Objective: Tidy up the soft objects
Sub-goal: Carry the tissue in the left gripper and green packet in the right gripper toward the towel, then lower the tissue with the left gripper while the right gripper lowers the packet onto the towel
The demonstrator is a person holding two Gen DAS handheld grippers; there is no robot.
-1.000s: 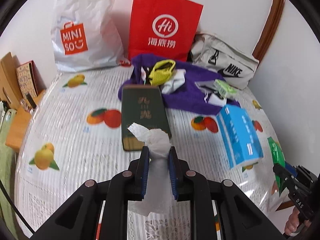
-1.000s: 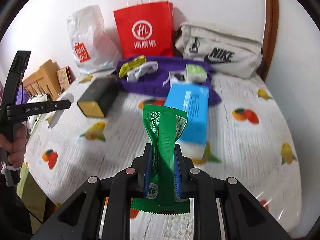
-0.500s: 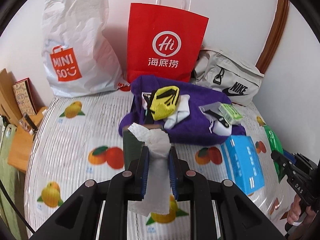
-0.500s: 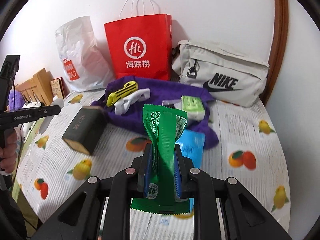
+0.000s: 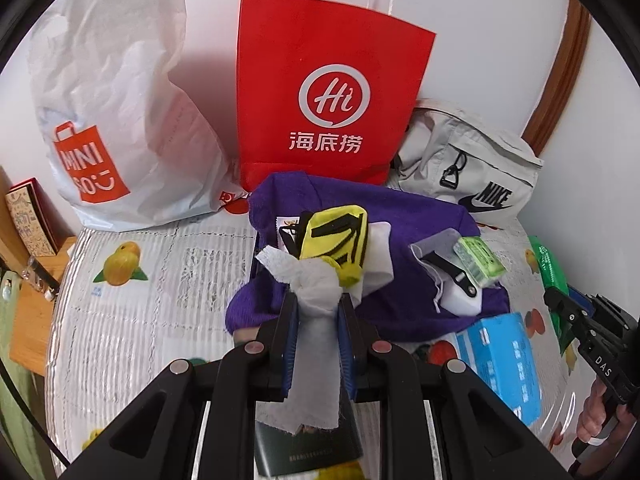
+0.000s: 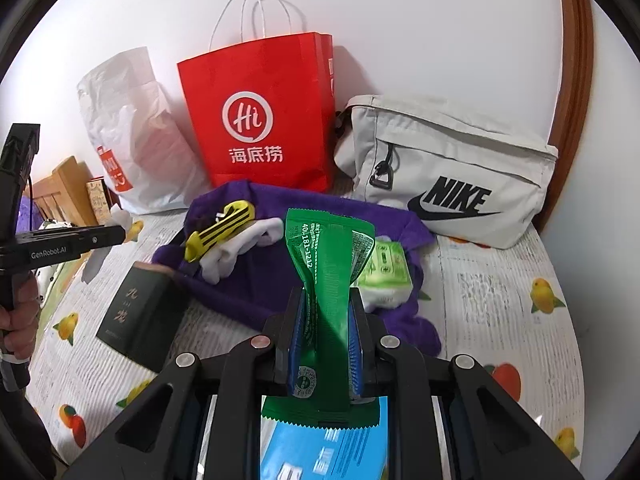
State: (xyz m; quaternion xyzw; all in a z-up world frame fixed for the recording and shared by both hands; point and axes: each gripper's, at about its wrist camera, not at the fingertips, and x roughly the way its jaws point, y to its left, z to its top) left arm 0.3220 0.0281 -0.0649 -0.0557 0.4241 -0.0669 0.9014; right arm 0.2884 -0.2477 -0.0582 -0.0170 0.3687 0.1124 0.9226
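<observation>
Here we see the left gripper (image 5: 318, 316) clamped on a crumpled white tissue (image 5: 316, 292), its pads pressed against both sides; the tissue's knotted top pokes out above the fingers and its tail hangs down between the arms, covering part of a dark green box (image 5: 304, 452) whose lettering we cannot read from this side. The right gripper (image 6: 324, 320) is likewise closed on a green packet (image 6: 326, 264), held upright and pinched at its waist, the serrated lower edge drooping over a blue tissue pack (image 6: 324, 452) that is cut off by the frame and mostly hidden under the gripper body.

Both grippers hang above a table with a fruit-print cloth (image 5: 152, 304). Just ahead lies a purple garment (image 5: 408, 232) carrying a yellow-and-black sock (image 5: 336, 240), a white sock (image 6: 240, 252) partly beneath it, and a small light-green pack (image 5: 478, 260); a grey-and-white item beside that pack we cannot identify. Behind stand a white plastic bag (image 5: 116, 92), a red paper bag (image 5: 332, 92) and a beige bag (image 6: 452, 168) against the wall. At the left view's edge only a sliver of the green packet shows, and the hand (image 5: 596, 420) holding the other gripper is barely in frame.
</observation>
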